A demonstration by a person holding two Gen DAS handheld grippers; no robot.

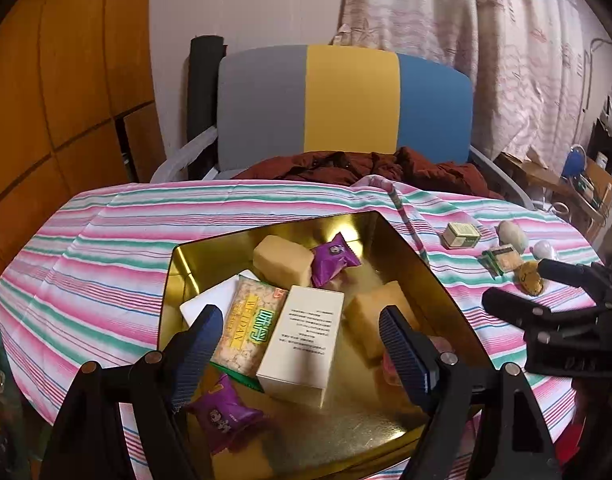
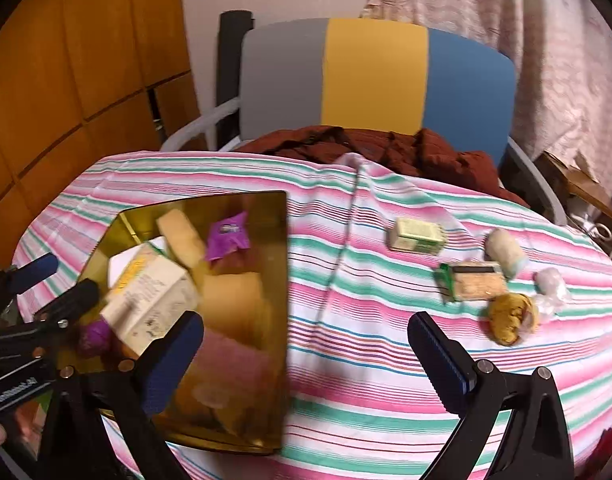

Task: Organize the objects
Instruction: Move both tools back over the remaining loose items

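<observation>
A gold tin [image 1: 345, 424] sits on the striped tablecloth [image 2: 365, 360]. It holds a cream box [image 1: 302, 344], a Weidan snack packet [image 1: 250, 328], purple packets [image 1: 329, 264] and yellow cakes [image 1: 282, 260]. My left gripper [image 1: 300, 316] hovers open over the tin, with the cream box and packet between its fingers but untouched. My right gripper [image 2: 306, 322] is open above bare cloth, just right of the tin [image 2: 246, 400]. Loose on the cloth to its right lie a small green box [image 2: 415, 236], a green-edged packet [image 2: 473, 282], a pale roll [image 2: 503, 250] and a brown pastry [image 2: 509, 318].
A chair [image 2: 373, 76] with a grey, yellow and blue back stands behind the table, a dark red garment [image 2: 385, 148] heaped on it. Wooden cabinets [image 1: 58, 80] fill the left, a curtain [image 1: 505, 40] the right. A clear-wrapped white item [image 2: 549, 284] lies near the table's right edge.
</observation>
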